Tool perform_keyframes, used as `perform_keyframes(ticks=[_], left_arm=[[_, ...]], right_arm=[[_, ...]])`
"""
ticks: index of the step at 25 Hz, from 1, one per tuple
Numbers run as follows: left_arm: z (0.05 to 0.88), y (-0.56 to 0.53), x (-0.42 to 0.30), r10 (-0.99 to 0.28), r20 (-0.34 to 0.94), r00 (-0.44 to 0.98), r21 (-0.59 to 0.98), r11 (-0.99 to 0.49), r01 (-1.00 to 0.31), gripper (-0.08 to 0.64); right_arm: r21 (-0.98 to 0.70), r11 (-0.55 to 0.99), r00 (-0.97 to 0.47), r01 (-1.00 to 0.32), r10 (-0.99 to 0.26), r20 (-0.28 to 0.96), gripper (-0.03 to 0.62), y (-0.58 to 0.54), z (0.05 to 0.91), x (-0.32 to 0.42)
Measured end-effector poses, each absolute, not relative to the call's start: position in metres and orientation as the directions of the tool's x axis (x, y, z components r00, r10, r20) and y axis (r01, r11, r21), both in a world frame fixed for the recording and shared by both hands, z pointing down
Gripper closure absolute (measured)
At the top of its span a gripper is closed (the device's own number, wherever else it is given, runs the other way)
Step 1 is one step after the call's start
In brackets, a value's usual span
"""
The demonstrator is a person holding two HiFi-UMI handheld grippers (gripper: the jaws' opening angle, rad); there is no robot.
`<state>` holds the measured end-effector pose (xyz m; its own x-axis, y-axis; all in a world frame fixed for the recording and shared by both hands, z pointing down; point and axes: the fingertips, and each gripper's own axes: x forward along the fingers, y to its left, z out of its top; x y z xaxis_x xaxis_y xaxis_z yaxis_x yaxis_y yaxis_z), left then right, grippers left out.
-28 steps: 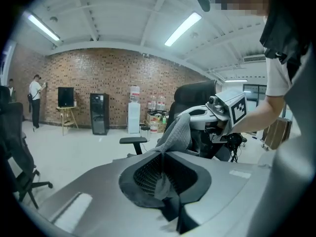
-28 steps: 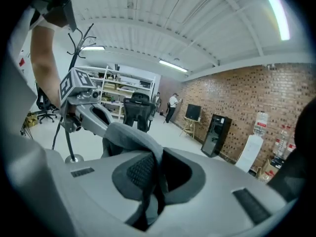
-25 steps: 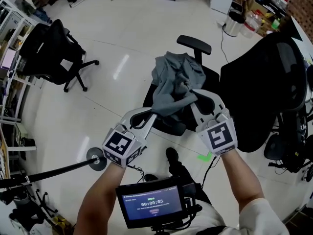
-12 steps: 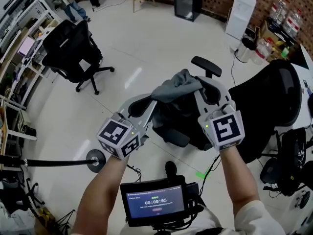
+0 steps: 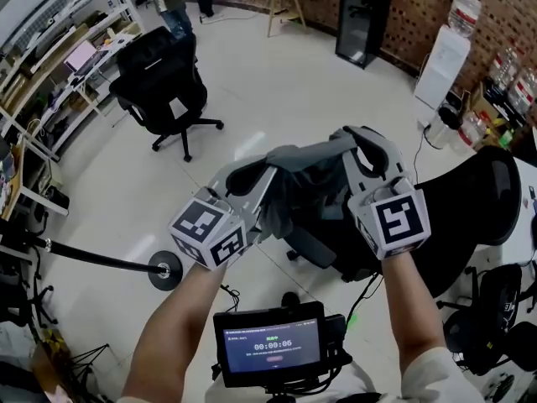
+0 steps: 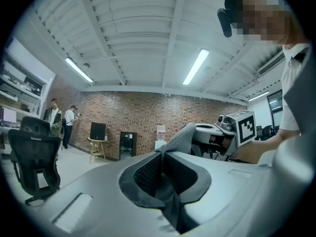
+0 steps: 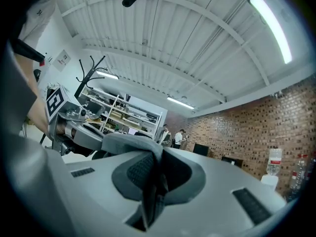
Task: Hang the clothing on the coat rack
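A grey garment [image 5: 309, 168] hangs stretched between my two grippers, above a black office chair [image 5: 336, 242]. My left gripper [image 5: 267, 171] is shut on one edge of the cloth [image 6: 183, 138], which is pinched between its pads. My right gripper [image 5: 356, 138] is shut on the other edge [image 7: 127, 141], and a fold runs down between its jaws. The rest of the garment droops below the grippers. A black coat rack shows its hooked top [image 7: 92, 67] in the right gripper view. In the head view its pole [image 5: 84, 255] and round base [image 5: 165, 272] lie at the left.
A second black chair [image 5: 164, 78] stands at the back left and a large one [image 5: 470, 200] at the right. Shelving [image 5: 50, 65] lines the left wall. People [image 6: 61, 120] stand by the brick wall. A small screen [image 5: 273, 342] sits at my chest.
Both grippers have risen with the garment, lifting it off the chair seat and drawing it out between them. The view has tilted up toward the far wall.
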<state>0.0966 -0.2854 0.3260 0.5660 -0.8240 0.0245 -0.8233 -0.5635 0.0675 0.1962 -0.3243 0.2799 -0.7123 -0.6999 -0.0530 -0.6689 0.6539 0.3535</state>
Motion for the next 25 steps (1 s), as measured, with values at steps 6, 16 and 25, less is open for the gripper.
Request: perform_keyframes(ticks=[6,16,25], left_arm=[[0.306,-0.266,0.057,-0.864,-0.025,0.502,0.061,-0.503,-0.862,0.54],[0.259,-0.217,-0.024,-0.908,-0.127,0.399,0.051,-0.407,-0.912,0.54],[0.219,-0.173,-0.097,-0.933,-0.193,0.305,0.036,-0.318,-0.948,0.54]], right_arm=[[0.363,0.699,-0.767,-0.616,-0.638,-0.075,0.569,-0.313,0.259,0.153],[0.431,0.745,-0.851,-0.51,-0.511,-0.124,0.569,-0.273,0.214,0.064],[0.449,0.794,-0.911,-0.41,-0.378,-0.164,0.569,-0.237,0.176,-0.017]])
